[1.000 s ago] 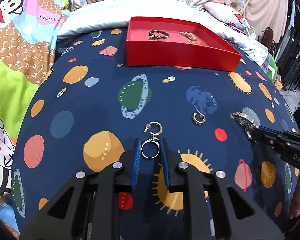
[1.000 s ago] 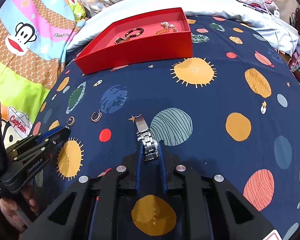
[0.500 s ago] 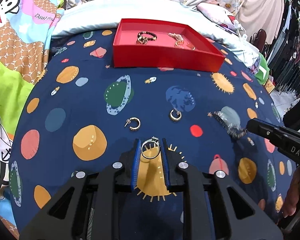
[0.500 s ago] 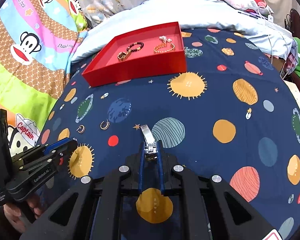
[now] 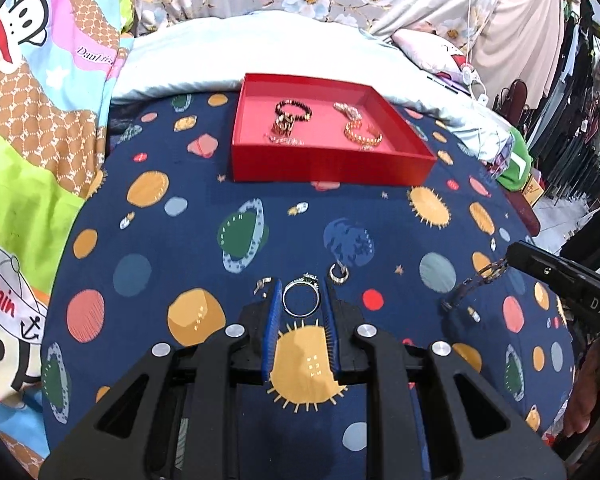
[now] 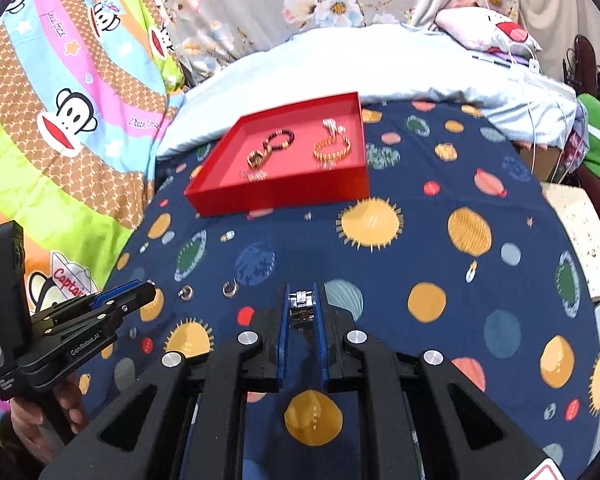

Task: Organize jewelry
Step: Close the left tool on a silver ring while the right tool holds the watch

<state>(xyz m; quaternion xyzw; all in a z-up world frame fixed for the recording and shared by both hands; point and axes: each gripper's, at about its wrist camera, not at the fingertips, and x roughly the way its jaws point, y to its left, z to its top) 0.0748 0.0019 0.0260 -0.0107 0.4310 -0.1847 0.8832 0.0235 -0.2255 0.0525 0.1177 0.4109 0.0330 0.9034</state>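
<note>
My left gripper [image 5: 302,292] is shut on a silver ring [image 5: 301,299], held above the navy planet-print cloth. My right gripper [image 6: 302,296] is shut on a silver metal link band [image 6: 302,307]; in the left wrist view the band [image 5: 470,286] dangles from its tip. Two small hoop earrings [image 5: 339,273] [image 5: 263,284] lie on the cloth just beyond the left fingertips, also visible as earrings [image 6: 230,288] [image 6: 186,292] in the right view. A red tray [image 5: 328,166] [image 6: 284,196] at the far side holds a dark bead bracelet [image 5: 294,109], a gold bangle [image 5: 362,133] and other small pieces.
A pale blue quilt [image 5: 260,52] lies behind the tray. A bright cartoon-monkey blanket [image 5: 40,112] rises at the left. At the right the bed drops off towards hanging clothes [image 5: 580,100]. A hand [image 6: 40,420] holds the left gripper's grip.
Both grippers have risen off the cloth, the left carrying the ring and the right carrying the link band, which now hangs free. The tray and both earrings have stayed put.
</note>
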